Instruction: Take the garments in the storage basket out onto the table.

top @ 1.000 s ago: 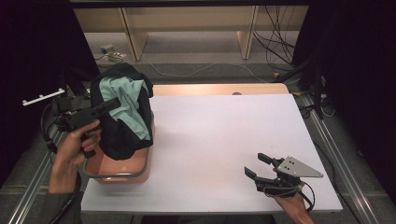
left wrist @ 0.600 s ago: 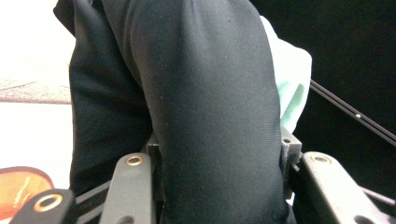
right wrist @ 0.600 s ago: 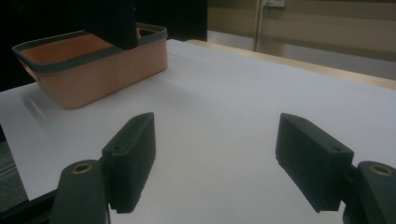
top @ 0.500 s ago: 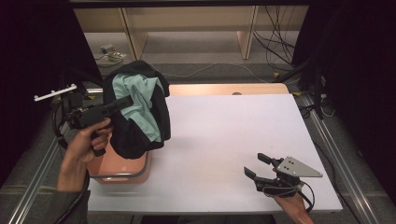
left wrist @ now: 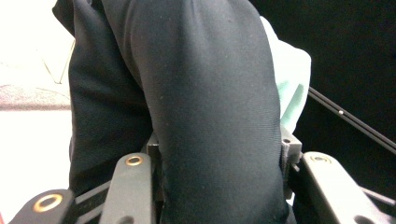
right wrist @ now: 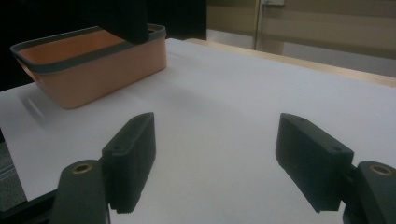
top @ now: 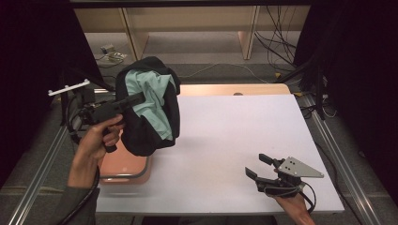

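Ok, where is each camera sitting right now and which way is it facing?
High view: above the person's side, looking forward and down on the white table; both forearms, the left gripper and the right gripper show.
Left gripper view: on the left gripper, looking along its jaws, shut on the black and mint garment.
Right gripper view: low over the table, facing the orange basket past open jaws.
Shared: high and right gripper views both show basket and table.

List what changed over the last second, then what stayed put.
The left gripper, shut on the black and mint garment, carried it up and rightward, off the orange basket toward the white table. No new grasp or release. The basket kept its place, and the right gripper stayed at the table's near right, fingers open and empty.
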A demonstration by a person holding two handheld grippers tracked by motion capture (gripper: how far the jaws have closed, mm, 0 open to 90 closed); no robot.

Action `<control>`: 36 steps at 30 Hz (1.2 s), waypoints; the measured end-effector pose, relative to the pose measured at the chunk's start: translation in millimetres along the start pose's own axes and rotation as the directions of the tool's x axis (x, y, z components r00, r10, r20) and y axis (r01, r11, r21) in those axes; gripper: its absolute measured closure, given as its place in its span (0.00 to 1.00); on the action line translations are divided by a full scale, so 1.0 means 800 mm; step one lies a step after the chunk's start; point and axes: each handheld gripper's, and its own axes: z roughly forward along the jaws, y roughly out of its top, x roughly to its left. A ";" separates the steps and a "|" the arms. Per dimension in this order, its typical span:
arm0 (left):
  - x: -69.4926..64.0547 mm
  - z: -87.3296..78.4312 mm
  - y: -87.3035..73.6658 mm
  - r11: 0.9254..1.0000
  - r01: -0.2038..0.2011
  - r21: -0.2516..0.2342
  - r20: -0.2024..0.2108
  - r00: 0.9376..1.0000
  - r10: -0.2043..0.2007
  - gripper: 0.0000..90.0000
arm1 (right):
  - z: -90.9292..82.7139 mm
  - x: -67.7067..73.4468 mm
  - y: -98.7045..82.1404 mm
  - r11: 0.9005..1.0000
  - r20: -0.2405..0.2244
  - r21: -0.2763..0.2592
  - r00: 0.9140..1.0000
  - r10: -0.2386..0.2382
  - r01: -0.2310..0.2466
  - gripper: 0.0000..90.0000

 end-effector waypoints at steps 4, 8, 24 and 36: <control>-0.002 0.018 -0.005 1.000 0.000 0.028 0.008 1.000 -0.001 0.61 | 0.000 0.000 0.000 1.000 -0.002 -0.003 1.000 -0.004 0.004 0.33; -0.003 0.035 -0.011 0.999 -0.002 0.051 0.013 1.000 0.001 0.61 | 0.000 0.000 0.000 1.000 -0.005 -0.008 1.000 -0.003 0.003 0.33; 0.006 0.086 -0.035 0.994 0.013 0.105 0.012 1.000 -0.014 0.61 | -0.001 0.000 0.000 1.000 -0.001 0.001 1.000 -0.003 0.003 0.33; 0.003 0.126 -0.061 0.989 0.006 0.145 0.009 1.000 -0.007 0.60 | -0.002 0.000 0.000 1.000 -0.007 -0.005 1.000 -0.007 0.007 0.33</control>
